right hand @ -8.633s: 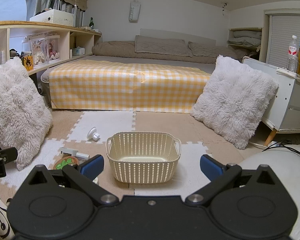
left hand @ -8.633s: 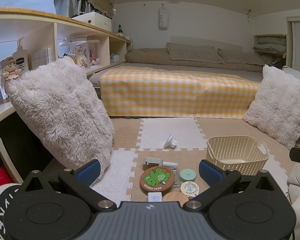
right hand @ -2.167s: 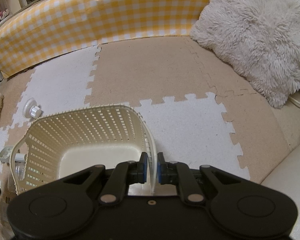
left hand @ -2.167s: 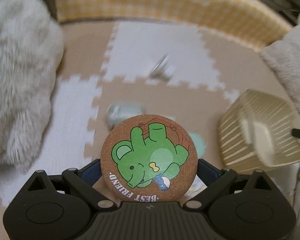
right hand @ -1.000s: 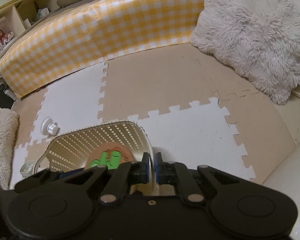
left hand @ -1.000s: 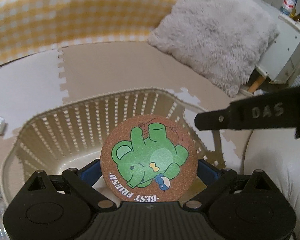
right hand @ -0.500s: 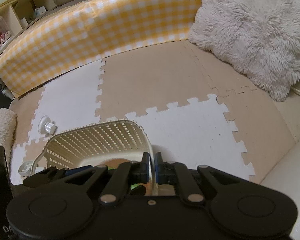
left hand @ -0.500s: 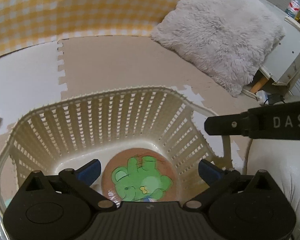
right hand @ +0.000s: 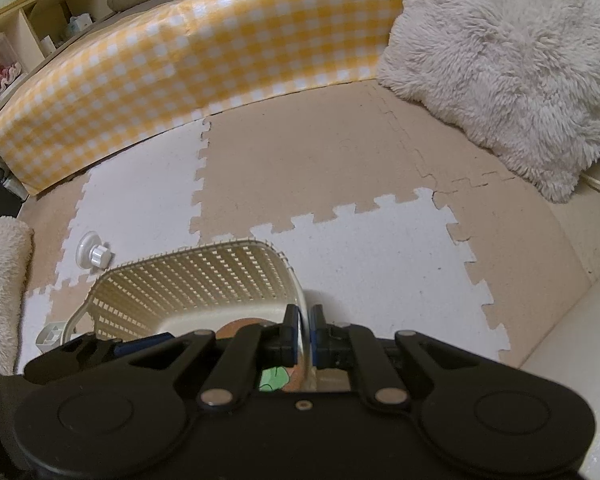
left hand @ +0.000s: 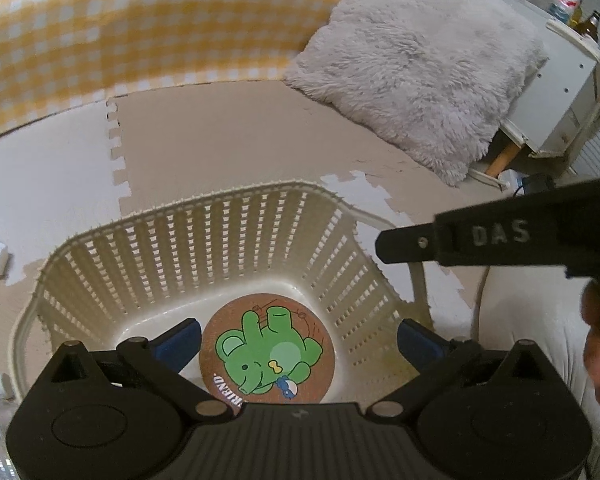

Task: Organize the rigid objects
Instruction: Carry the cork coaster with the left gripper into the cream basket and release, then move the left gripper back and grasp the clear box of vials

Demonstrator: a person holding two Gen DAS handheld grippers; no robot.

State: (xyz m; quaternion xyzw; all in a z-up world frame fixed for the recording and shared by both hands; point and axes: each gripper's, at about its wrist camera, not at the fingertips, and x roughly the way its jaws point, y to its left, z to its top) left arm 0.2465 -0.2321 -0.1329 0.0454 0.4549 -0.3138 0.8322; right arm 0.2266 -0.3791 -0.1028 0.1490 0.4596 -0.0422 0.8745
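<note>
Left tongs [left hand: 298, 334] agape above coaster [left hand: 266, 349] lying flat in basket [left hand: 204, 248].

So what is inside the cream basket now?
The basket holds one round cork coaster with a green bear, lying flat on its floor. The left gripper covers the near part of the floor.

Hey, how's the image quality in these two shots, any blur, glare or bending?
Left wrist view: strong fisheye bending, checked bed cover soft, coaster sharp. Right wrist view: same bending, glare patches on the checked cover, basket crisp.
</note>
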